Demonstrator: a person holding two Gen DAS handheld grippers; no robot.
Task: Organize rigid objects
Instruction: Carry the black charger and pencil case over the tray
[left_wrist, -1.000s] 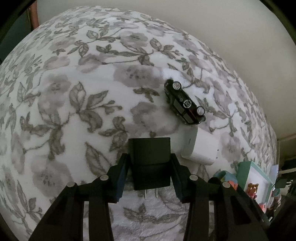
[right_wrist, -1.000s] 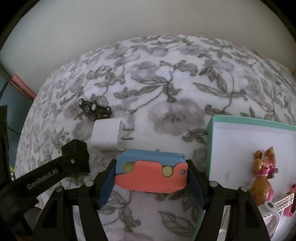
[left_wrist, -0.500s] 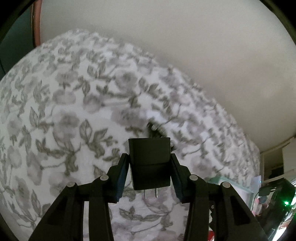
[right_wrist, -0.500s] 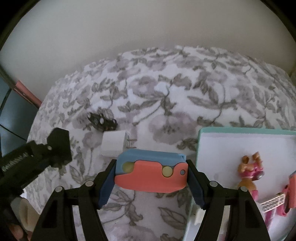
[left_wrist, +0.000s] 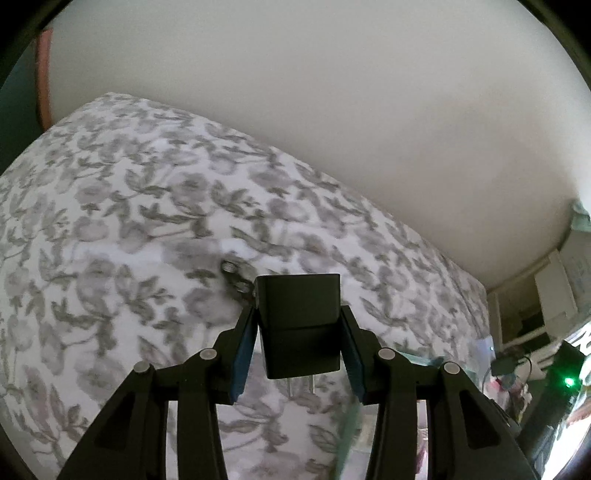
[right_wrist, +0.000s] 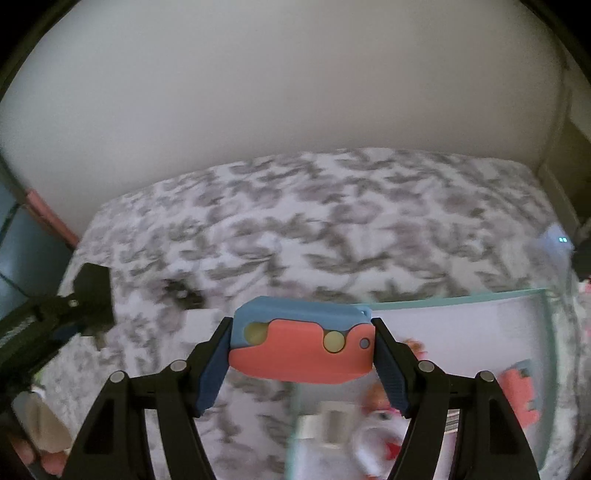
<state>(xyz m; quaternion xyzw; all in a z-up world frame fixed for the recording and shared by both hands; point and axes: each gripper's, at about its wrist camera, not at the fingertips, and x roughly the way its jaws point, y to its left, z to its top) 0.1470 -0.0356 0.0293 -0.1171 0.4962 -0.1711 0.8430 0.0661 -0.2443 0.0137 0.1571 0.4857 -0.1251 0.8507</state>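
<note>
The left hand-held gripper (left_wrist: 298, 349) grips a black rectangular plastic plug adapter (left_wrist: 298, 325), while the right hand-held gripper (right_wrist: 301, 363) grips a blue-and-coral plastic folding toy (right_wrist: 301, 345).

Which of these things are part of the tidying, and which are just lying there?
Tidying:
- black plug, in left gripper
- blue-and-coral toy, in right gripper
- teal-rimmed tray
- toy car

Lying about:
- flowered bedcover
- wall

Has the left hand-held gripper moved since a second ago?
Yes. The left hand-held gripper, shut on the black charger, has risen away from the floral bedspread; the toy car now looks smaller and farther.
</note>
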